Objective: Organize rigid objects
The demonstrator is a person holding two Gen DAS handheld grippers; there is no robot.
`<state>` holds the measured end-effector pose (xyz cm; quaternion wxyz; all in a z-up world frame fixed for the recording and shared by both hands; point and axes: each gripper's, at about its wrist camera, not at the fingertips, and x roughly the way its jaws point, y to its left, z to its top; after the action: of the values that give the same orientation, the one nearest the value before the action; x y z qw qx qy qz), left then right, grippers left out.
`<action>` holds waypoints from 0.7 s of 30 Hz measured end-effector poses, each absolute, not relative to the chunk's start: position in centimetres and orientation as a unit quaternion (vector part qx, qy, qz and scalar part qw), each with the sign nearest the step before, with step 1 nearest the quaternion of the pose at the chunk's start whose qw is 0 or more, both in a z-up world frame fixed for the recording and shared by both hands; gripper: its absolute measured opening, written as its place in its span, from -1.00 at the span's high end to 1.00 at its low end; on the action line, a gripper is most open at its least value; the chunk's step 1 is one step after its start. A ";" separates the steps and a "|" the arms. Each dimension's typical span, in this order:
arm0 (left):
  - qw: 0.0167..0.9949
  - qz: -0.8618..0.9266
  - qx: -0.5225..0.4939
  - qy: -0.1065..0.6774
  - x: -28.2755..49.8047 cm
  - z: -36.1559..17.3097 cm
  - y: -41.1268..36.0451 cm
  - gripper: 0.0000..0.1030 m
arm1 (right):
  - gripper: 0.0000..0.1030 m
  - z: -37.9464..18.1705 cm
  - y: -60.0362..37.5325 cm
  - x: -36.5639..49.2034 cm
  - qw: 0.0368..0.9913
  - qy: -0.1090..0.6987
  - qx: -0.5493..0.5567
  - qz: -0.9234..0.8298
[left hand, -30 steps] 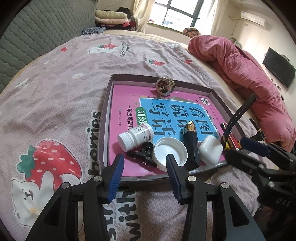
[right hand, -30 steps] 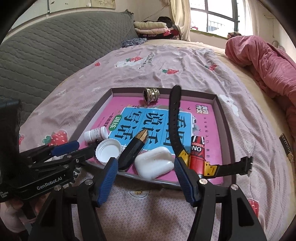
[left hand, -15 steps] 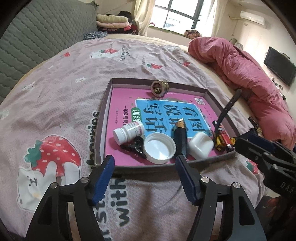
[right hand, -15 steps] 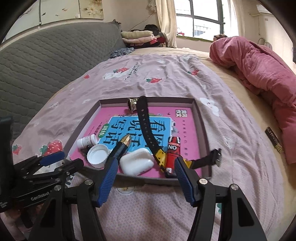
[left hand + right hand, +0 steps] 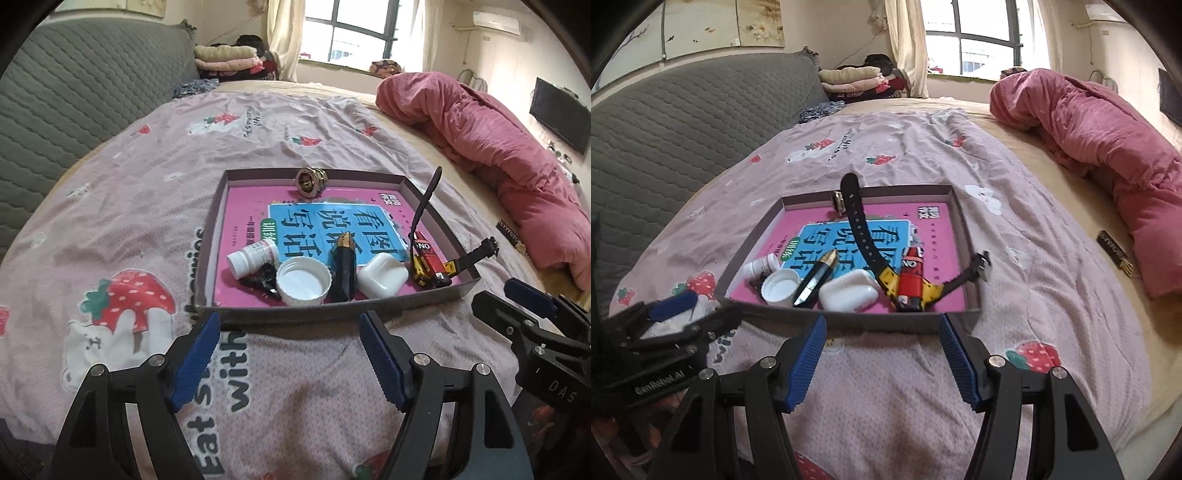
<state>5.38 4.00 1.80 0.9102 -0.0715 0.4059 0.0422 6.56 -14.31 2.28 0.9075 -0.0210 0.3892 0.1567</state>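
Observation:
A shallow box lid (image 5: 218, 221) (image 5: 750, 243) lined with a pink and blue booklet lies on the bed. It holds a white pill bottle (image 5: 251, 256) (image 5: 761, 264), a black clip (image 5: 264, 280), a white cap (image 5: 303, 280) (image 5: 780, 286), a dark pen-like piece (image 5: 343, 269) (image 5: 816, 278), a white earbud case (image 5: 382, 275) (image 5: 847, 293), a red battery (image 5: 428, 254) (image 5: 911, 275), a black watch with a yellow body (image 5: 424, 206) (image 5: 858, 221) and a metal fitting (image 5: 309, 180). My left gripper (image 5: 290, 356) hangs before the lid's near edge, its jaws still opening and empty. My right gripper (image 5: 881, 362) is open and empty too.
A pink strawberry-print sheet (image 5: 147, 184) covers the bed. A bunched pink quilt (image 5: 498, 147) (image 5: 1108, 140) lies on the right. A grey quilted headboard (image 5: 665, 122) rises at left, folded clothes (image 5: 229, 61) sit by the window. A small dark label (image 5: 1115, 251) rests near the quilt.
Both grippers have drawn back and up from the lid, which now sits farther off. The left gripper's jaws have spread much wider. The right gripper's jaws are unchanged.

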 end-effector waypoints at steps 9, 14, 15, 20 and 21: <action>0.906 0.059 -0.075 0.412 3.0 1.9 3.3 -0.53 | -0.22 2.2 -14.7 4.8 0.912 0.385 -0.022 0.143; 0.901 0.063 -0.068 0.424 2.2 1.6 2.3 -0.53 | -0.22 2.4 -15.1 4.0 0.914 0.376 -0.023 0.149; 0.901 0.064 -0.068 0.424 2.0 1.7 2.1 -0.53 | -0.22 2.4 -15.2 3.8 0.916 0.373 -0.022 0.148; 0.899 0.058 -0.083 0.427 1.4 1.9 1.5 -0.53 | -0.22 2.3 -15.4 3.3 0.920 0.364 -0.021 0.146; 0.898 0.057 -0.082 0.429 1.3 1.9 1.3 -0.53 | -0.22 2.2 -15.5 3.1 0.920 0.362 -0.023 0.145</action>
<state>1.29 1.28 1.87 0.8979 -0.0822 0.4286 0.0575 3.12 -15.48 2.23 0.9204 -0.0228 0.3623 0.1450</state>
